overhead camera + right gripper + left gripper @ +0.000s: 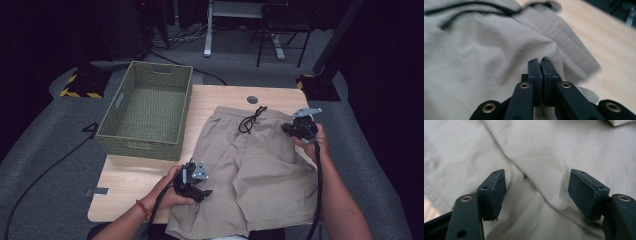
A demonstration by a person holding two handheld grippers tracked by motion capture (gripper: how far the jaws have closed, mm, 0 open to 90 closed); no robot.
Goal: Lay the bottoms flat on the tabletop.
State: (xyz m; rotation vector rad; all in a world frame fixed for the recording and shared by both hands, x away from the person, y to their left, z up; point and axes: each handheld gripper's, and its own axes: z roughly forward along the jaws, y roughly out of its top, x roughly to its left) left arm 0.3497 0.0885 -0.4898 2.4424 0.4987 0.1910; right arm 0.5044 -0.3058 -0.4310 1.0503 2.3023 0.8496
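Note:
Beige shorts lie spread on the wooden table, with the waistband at the far side and a black drawstring on top. My left gripper is at the lower left leg of the shorts. In the left gripper view it stands open just above the creased fabric, with cloth under the gap and the pads not pressing it. My right gripper is at the right end of the waistband. In the right gripper view it is shut, pinching a pucker of the shorts beside the ribbed waistband.
An empty green woven basket stands on the table's left half, next to the shorts. A round cable hole sits near the table's far edge. Beyond the table are grey carpet, trailing cables and desk legs.

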